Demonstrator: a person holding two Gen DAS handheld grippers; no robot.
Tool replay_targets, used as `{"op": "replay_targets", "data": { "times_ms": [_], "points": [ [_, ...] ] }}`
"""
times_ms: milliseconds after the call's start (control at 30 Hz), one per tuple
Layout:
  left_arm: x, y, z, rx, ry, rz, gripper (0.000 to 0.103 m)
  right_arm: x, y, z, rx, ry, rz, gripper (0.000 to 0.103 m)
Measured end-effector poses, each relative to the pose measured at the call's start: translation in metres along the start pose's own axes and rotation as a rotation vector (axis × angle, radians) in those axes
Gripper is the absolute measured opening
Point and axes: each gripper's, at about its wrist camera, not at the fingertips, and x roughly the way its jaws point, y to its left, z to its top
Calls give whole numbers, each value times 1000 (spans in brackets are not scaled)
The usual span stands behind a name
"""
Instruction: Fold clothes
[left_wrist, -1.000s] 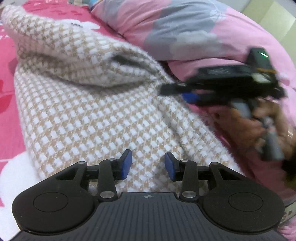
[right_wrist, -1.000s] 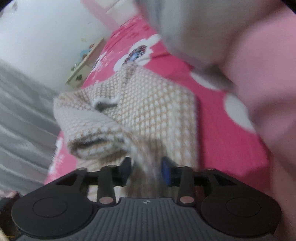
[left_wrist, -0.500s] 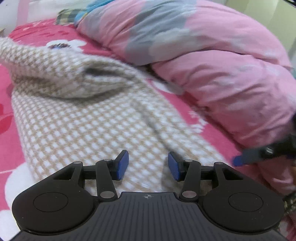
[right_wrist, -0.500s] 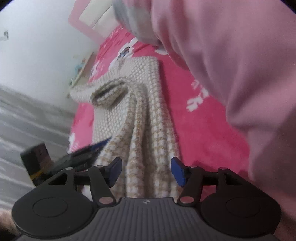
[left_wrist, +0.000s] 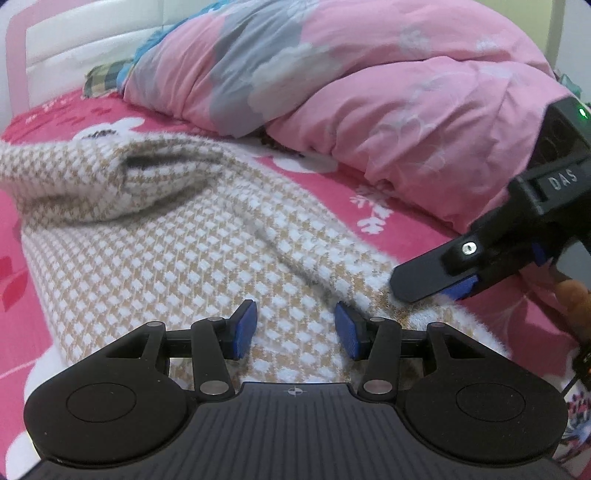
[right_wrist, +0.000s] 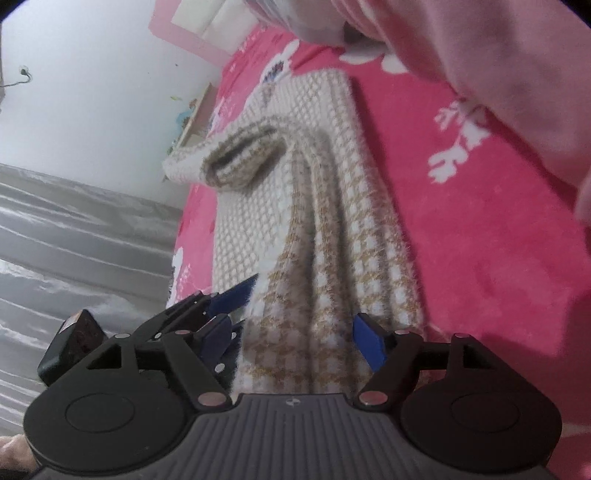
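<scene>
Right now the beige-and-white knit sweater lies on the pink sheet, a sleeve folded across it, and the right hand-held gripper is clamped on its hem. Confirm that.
Not clamped. The right wrist view shows the right hand-held gripper open above the sweater, its jaws having just been opening, pads clear of the knit. The sweater does lie on the pink sheet, a sleeve folded across it.

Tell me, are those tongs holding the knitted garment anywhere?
No. Both the left tongs and the right tongs stand open over the sweater, gripping nothing; the right has just been opening.
</scene>
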Motion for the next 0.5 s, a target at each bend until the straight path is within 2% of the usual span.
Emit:
{"op": "replay_targets", "data": {
  "times_ms": [33,100,133,167,233,433,467,500],
  "points": [
    [0,-1,-1,8,-7,5,47,3,4,1,-6,10,-4,75],
    [-2,-3,-2,11,-24,14,47,5,11,0,-23,10,-42,69],
    [-5,-1,-4,-1,-37,12,47,4,12,0,-21,5,-59,62],
    [-7,0,-5,-16,-46,5,47,3,11,-1,-11,3,-74,49],
    [-13,8,-8,-63,-46,-19,47,2,8,-1,-2,12,-108,38],
    [-46,39,-33,-231,-34,-8,50,4,1,-7,17,4,-115,37],
    [-52,45,-38,-259,-29,-5,51,4,1,-8,8,2,-117,30],
    [-57,50,-43,-282,-24,-1,51,4,5,-9,-16,0,-121,28]
  ]
}}
